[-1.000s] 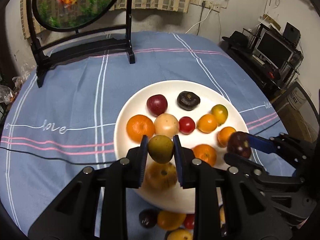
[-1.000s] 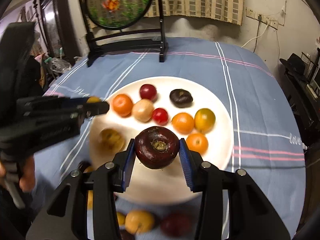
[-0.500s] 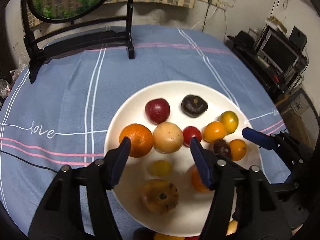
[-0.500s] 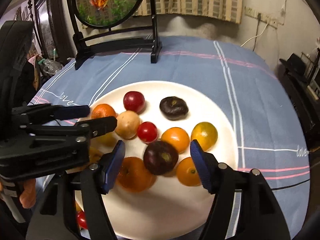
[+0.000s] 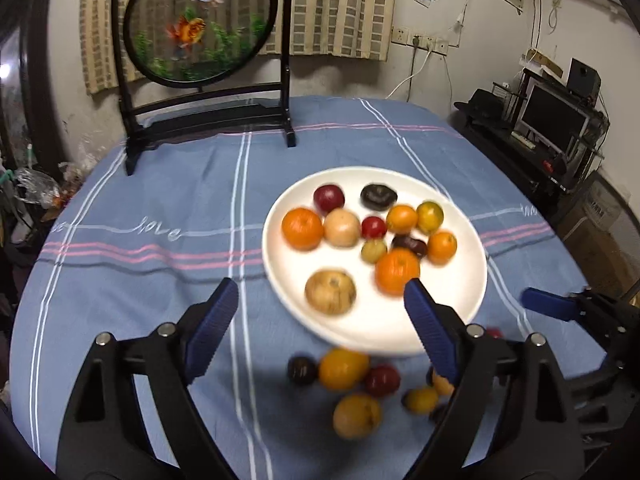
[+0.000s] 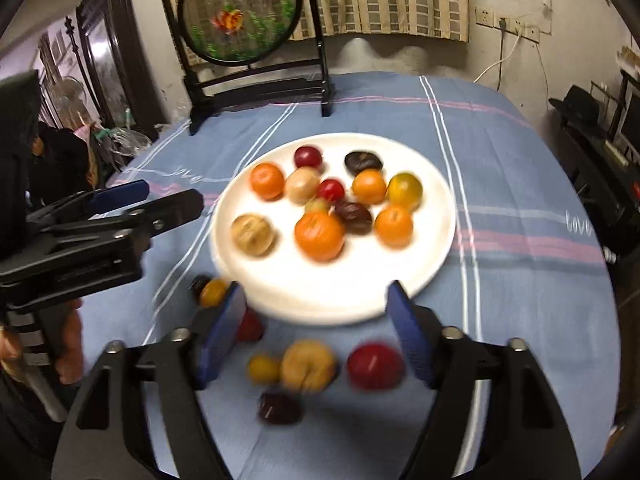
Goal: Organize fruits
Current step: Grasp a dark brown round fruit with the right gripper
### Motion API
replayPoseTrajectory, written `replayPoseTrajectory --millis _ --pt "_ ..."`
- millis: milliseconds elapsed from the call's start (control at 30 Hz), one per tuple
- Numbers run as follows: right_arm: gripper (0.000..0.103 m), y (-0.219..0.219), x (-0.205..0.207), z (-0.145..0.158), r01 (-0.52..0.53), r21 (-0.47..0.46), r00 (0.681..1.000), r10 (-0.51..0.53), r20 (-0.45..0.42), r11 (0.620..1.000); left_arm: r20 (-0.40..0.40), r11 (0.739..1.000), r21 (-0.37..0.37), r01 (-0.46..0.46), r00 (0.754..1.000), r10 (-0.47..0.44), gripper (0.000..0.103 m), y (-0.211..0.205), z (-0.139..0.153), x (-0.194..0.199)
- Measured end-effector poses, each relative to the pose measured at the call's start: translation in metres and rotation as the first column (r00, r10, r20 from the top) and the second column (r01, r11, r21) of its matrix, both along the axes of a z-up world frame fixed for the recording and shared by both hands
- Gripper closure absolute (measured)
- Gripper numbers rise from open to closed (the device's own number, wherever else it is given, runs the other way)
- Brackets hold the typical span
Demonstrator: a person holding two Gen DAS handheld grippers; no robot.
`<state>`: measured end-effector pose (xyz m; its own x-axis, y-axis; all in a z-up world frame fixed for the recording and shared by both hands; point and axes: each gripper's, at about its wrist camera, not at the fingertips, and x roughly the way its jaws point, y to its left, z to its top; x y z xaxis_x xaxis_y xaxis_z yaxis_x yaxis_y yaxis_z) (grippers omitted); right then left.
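fruit on a plate, more fruit on the cloth before it

the plate (image 6: 436, 256) sits mid-table on the tablecloth (image 6: 520, 152), a dozen fruits (image 6: 320, 236) on it. a loose cluster of fruits (image 5: 344, 368) lies on the cloth at the plate's near edge. behind the plate stands a round screen on a stand (image 5: 200, 24), at the table's far side.

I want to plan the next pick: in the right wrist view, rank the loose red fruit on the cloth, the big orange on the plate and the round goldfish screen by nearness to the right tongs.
1. Red fruit, on the cloth between the open right tongs.
2. Big orange, on the plate's near half.
3. Goldfish screen, standing at the table's far edge.
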<state>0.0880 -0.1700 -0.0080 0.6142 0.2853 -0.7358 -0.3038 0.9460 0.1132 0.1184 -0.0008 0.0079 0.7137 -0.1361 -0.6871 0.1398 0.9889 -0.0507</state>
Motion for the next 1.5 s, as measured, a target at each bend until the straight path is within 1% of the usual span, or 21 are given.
replayPoseTrajectory --millis 33,133,267,500,767,1000,1167,1200,1233,1300,1333,1367,1400,1433,1467,1500 --pt "0.012 0.001 -0.007 -0.002 0.000 -0.005 1.000 0.000 0.000 1.000 0.000 1.000 0.006 -0.003 1.000 0.003 0.015 0.000 -0.002 -0.008" --pt "0.011 0.004 -0.031 -0.008 -0.009 0.001 1.000 0.009 -0.022 1.000 -0.011 1.000 0.011 0.003 1.000 -0.003 0.014 0.001 -0.010 -0.031" --pt "0.011 0.005 -0.046 -0.011 -0.008 0.013 0.999 0.008 -0.035 1.000 -0.027 1.000 -0.003 0.012 1.000 -0.012 0.014 0.003 -0.016 -0.053" --pt "0.011 0.011 -0.063 -0.011 -0.013 0.013 0.999 0.013 -0.033 1.000 -0.030 1.000 -0.009 0.001 1.000 -0.002 0.014 0.011 -0.018 -0.074" --pt "0.011 0.021 -0.079 -0.016 -0.028 -0.005 0.999 0.028 -0.040 1.000 -0.046 0.999 -0.029 -0.029 0.999 0.028 0.013 0.029 -0.025 -0.092" --pt "0.011 0.024 -0.079 -0.032 -0.038 -0.005 0.997 0.037 -0.067 0.999 -0.071 0.997 -0.046 -0.063 0.996 0.060 0.013 0.048 -0.037 -0.103" --pt "0.011 0.024 -0.057 -0.050 -0.030 0.014 0.996 0.031 -0.088 0.999 -0.089 0.996 -0.054 -0.067 0.994 0.062 0.013 0.054 -0.042 -0.104" --pt "0.013 0.025 -0.054 -0.051 -0.030 0.013 0.996 0.031 -0.084 0.999 -0.090 0.996 -0.052 -0.066 0.994 0.061 0.013 0.054 -0.043 -0.104" --pt "0.023 0.026 -0.049 -0.054 -0.028 -0.001 0.996 0.028 -0.083 1.000 -0.090 0.997 -0.051 -0.064 0.994 0.060 0.013 0.054 -0.044 -0.105" --pt "0.034 0.028 -0.036 -0.064 -0.022 -0.029 0.993 0.019 -0.114 0.999 -0.090 0.997 -0.052 -0.061 0.994 0.056 0.013 0.054 -0.044 -0.105" --pt "0.042 0.029 -0.031 -0.070 -0.022 -0.030 0.991 0.018 -0.131 0.999 -0.091 0.997 -0.053 -0.060 0.994 0.055 0.013 0.054 -0.044 -0.104" --pt "0.048 0.030 -0.026 -0.075 -0.023 -0.041 0.990 0.017 -0.143 0.999 -0.092 0.997 -0.052 -0.058 0.994 0.053 0.013 0.053 -0.045 -0.104" --pt "0.054 0.031 -0.026 -0.076 -0.026 -0.056 0.993 0.020 -0.118 0.998 -0.094 0.997 -0.051 -0.056 0.994 0.051 0.013 0.052 -0.046 -0.103" --pt "0.063 0.033 -0.025 -0.077 -0.023 -0.091 0.994 0.013 -0.111 0.996 -0.098 0.997 -0.049 -0.053 0.994 0.049 0.013 0.051 -0.046 -0.101" --pt "0.067 0.035 -0.024 -0.077 -0.026 -0.110 0.994 0.014 -0.107 0.994 -0.102 0.998 -0.047 -0.050 0.994 0.045 0.013 0.049 -0.047 -0.100" --pt "0.073 0.033 -0.024 -0.076 -0.032 -0.092 0.993 0.021 -0.115 0.995 -0.106 0.998 -0.044 -0.044 0.994 0.039 0.013 0.047 -0.048 -0.098"
